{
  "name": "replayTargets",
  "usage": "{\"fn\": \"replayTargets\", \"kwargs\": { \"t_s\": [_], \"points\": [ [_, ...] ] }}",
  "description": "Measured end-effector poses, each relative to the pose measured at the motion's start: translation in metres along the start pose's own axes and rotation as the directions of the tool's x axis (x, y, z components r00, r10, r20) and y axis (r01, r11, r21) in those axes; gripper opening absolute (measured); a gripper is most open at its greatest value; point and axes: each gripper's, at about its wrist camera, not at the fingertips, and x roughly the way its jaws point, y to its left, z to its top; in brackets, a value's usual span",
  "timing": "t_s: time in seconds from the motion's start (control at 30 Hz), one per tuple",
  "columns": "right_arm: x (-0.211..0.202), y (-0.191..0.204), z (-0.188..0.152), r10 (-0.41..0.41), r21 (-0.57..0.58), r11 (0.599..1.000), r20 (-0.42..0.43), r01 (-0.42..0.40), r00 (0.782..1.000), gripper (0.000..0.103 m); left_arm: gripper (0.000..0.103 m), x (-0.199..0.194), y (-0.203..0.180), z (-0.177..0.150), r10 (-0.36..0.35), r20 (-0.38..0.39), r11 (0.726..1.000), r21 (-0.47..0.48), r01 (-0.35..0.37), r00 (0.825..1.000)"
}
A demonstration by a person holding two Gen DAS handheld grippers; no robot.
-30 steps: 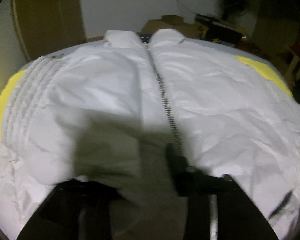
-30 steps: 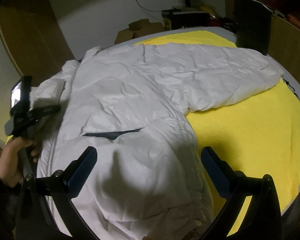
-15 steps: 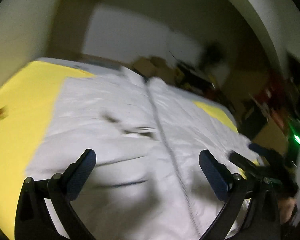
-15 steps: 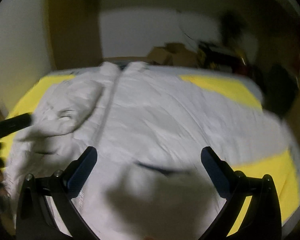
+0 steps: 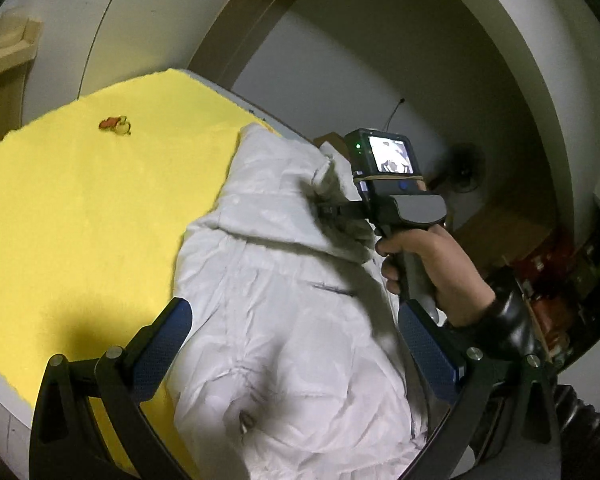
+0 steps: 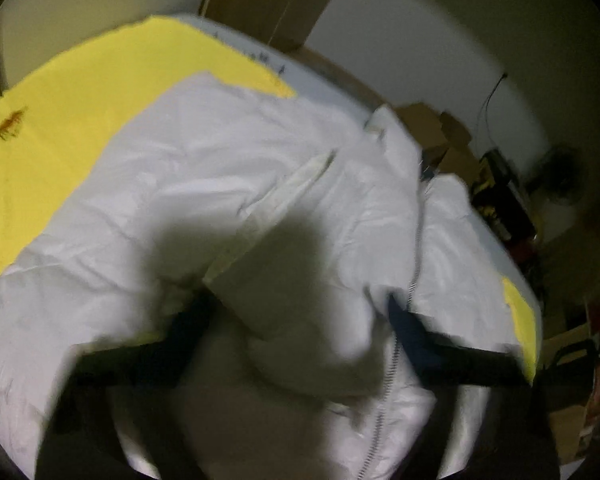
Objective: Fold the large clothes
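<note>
A large white puffer jacket (image 5: 292, 320) lies on a yellow blanket (image 5: 80, 208). In the left wrist view my left gripper (image 5: 296, 340) is open and empty, low over the jacket's near part. The right gripper (image 5: 332, 210), held in a hand, reaches across the jacket and its fingers are buried in a raised fold of sleeve fabric. In the blurred right wrist view the right gripper (image 6: 300, 320) has white jacket fabric (image 6: 300, 248) bunched between its fingers, beside the zipper (image 6: 392, 360). Whether its jaws are shut cannot be told.
A small red and yellow mark (image 5: 115, 125) shows on the blanket at far left. The bed's pale edge (image 5: 268, 120) runs along the back. Cardboard boxes (image 6: 432, 128), a fan (image 5: 466, 172) and clutter stand beyond the bed on the right.
Both grippers swung left. The right gripper went down into the jacket and now has a sleeve fold bunched between its fingers. The left gripper now looks across the jacket at the right one.
</note>
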Motion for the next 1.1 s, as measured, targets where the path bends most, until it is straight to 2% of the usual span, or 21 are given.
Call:
{"fn": "replayTargets", "kwargs": {
  "t_s": [0.03,0.1,0.13,0.27,0.33,0.43,0.5,0.53,0.6,0.63,0.7,0.77,0.8,0.83,0.87,0.9,0.93,0.97,1.0,1.03,1.1],
  "points": [
    [0.001,-0.001,-0.002,-0.006,-0.002,1.000,0.009,0.006,1.000,0.040,0.103,0.000,0.000,0.000,0.001,0.000,1.000,0.000,-0.001,1.000],
    [-0.002,-0.004,-0.005,-0.045,-0.020,0.999,0.042,0.045,0.998,0.031,0.103,0.000,0.003,0.001,-0.007,-0.004,1.000,-0.002,0.007,1.000],
    [-0.007,-0.008,-0.008,-0.034,-0.010,0.999,0.056,0.035,0.998,0.026,0.103,-0.002,0.002,0.001,-0.012,-0.006,1.000,-0.003,0.012,1.000],
    [-0.036,-0.051,-0.016,0.042,0.133,0.989,0.124,-0.058,0.991,0.019,0.103,0.007,0.003,0.000,-0.036,-0.016,0.999,-0.007,0.036,0.999],
    [-0.046,-0.089,-0.025,0.100,0.243,0.961,0.153,-0.136,0.983,0.018,0.103,0.010,0.001,-0.002,-0.043,-0.027,0.999,-0.006,0.042,0.999],
    [-0.038,-0.153,-0.048,0.200,0.427,0.869,0.157,-0.249,0.967,0.018,0.103,0.016,-0.003,-0.004,-0.046,-0.040,0.999,0.000,0.046,0.998],
    [-0.026,-0.187,-0.072,0.233,0.513,0.809,0.172,-0.289,0.957,0.018,0.103,0.019,-0.007,-0.006,-0.047,-0.049,0.999,0.009,0.047,0.998],
    [-0.014,-0.205,-0.087,0.247,0.573,0.763,0.169,-0.299,0.954,0.020,0.103,0.020,-0.008,-0.006,-0.046,-0.052,0.999,0.012,0.047,0.998],
    [0.017,-0.229,-0.115,0.295,0.646,0.704,0.112,-0.295,0.949,0.036,0.103,0.024,-0.012,-0.007,-0.042,-0.062,0.999,0.018,0.043,0.997],
    [0.027,-0.235,-0.127,0.306,0.669,0.686,0.092,-0.287,0.948,0.052,0.103,0.027,-0.014,-0.007,-0.041,-0.067,0.999,0.020,0.042,0.997],
    [0.038,-0.248,-0.151,0.281,0.725,0.649,0.055,-0.232,0.958,0.054,0.103,0.032,-0.022,-0.008,-0.038,-0.083,0.999,0.033,0.040,0.996],
    [0.032,-0.261,-0.161,0.265,0.751,0.614,0.096,-0.245,0.959,0.052,0.103,0.037,-0.034,-0.006,-0.030,-0.096,0.998,0.059,0.035,0.995],
    [0.023,-0.262,-0.158,0.268,0.741,0.609,0.143,-0.282,0.953,0.051,0.103,0.038,-0.039,-0.005,-0.028,-0.097,0.997,0.065,0.034,0.995],
    [0.010,-0.258,-0.147,0.269,0.710,0.622,0.202,-0.330,0.942,0.050,0.103,0.040,-0.050,-0.002,-0.032,-0.098,0.996,0.078,0.039,0.995],
    [0.004,-0.253,-0.140,0.267,0.689,0.638,0.221,-0.344,0.938,0.049,0.103,0.041,-0.059,0.000,-0.037,-0.100,0.995,0.090,0.047,0.994],
    [0.000,-0.242,-0.121,0.257,0.641,0.686,0.230,-0.345,0.939,0.047,0.103,0.042,-0.069,0.001,-0.048,-0.103,0.993,0.106,0.059,0.994],
    [0.002,-0.234,-0.110,0.259,0.612,0.714,0.222,-0.341,0.940,0.040,0.103,0.041,-0.081,0.003,-0.059,-0.107,0.989,0.125,0.072,0.993],
    [0.011,-0.223,-0.098,0.284,0.585,0.731,0.205,-0.350,0.937,0.031,0.103,0.040,-0.099,0.004,-0.070,-0.108,0.984,0.155,0.086,0.992],
    [0.022,-0.215,-0.091,0.317,0.571,0.738,0.177,-0.359,0.932,0.029,0.103,0.040,-0.107,0.005,-0.076,-0.107,0.981,0.170,0.093,0.991],
    [0.050,-0.197,-0.081,0.371,0.542,0.765,0.070,-0.347,0.926,0.029,0.103,0.039,-0.119,0.005,-0.082,-0.109,0.977,0.188,0.102,0.991],
    [0.075,-0.178,-0.079,0.377,0.502,0.806,-0.029,-0.313,0.926,0.027,0.103,0.039,-0.137,0.004,-0.080,-0.119,0.970,0.220,0.105,0.990]
  ]
}}
